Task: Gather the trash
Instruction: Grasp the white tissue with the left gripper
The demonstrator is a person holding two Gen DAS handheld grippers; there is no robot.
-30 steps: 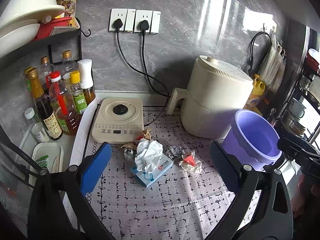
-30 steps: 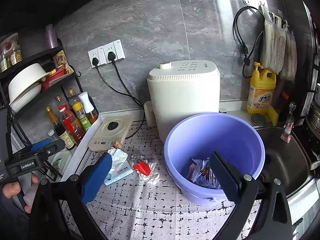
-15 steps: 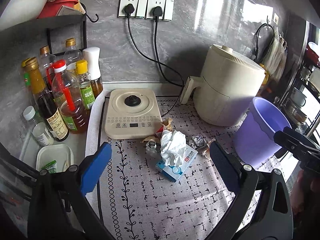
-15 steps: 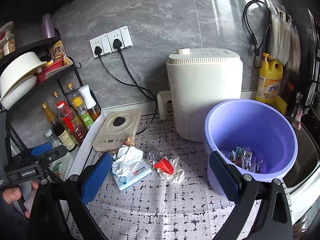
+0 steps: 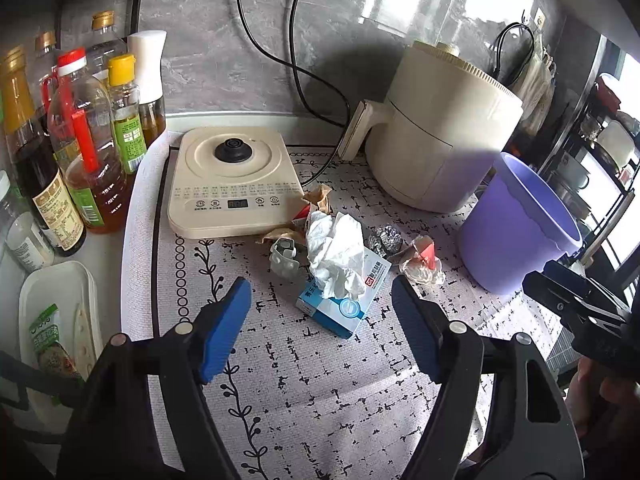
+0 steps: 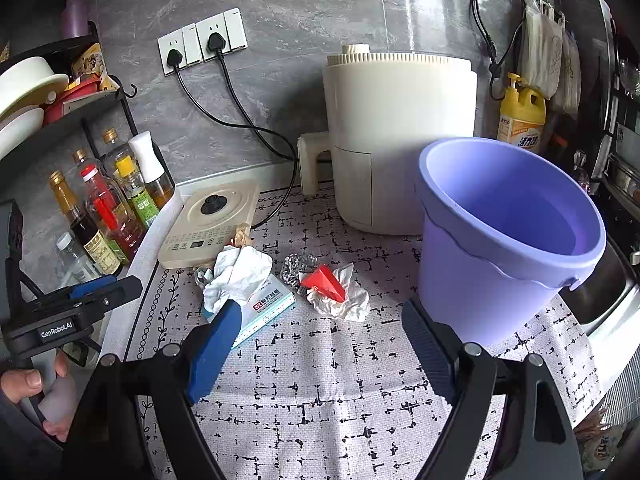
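Observation:
A pile of trash lies on the patterned mat (image 5: 320,380): a crumpled white tissue (image 5: 336,248) on a blue-white box (image 5: 344,300), a foil ball (image 5: 386,238), a red scrap on a white wrapper (image 5: 424,260), a grey blister pack (image 5: 284,258) and brown paper (image 5: 320,200). The purple bucket (image 6: 508,232) stands to the right of the pile. My left gripper (image 5: 319,292) hovers just short of the box, its jaws closing with nothing pressed between them. My right gripper (image 6: 322,312) hangs before the red scrap (image 6: 324,280), its jaws also closing on nothing.
A cream cooker base (image 5: 232,184) and a cream air fryer (image 5: 440,136) stand behind the pile, with cords to the wall sockets. Sauce bottles (image 5: 80,140) and a white tray (image 5: 60,312) line the left. A sink (image 6: 612,296) and a yellow detergent bottle (image 6: 520,116) are at the right.
Both grippers have come down and closer to the trash pile, and both pairs of fingers have narrowed. The bucket has slid to the right in the right wrist view.

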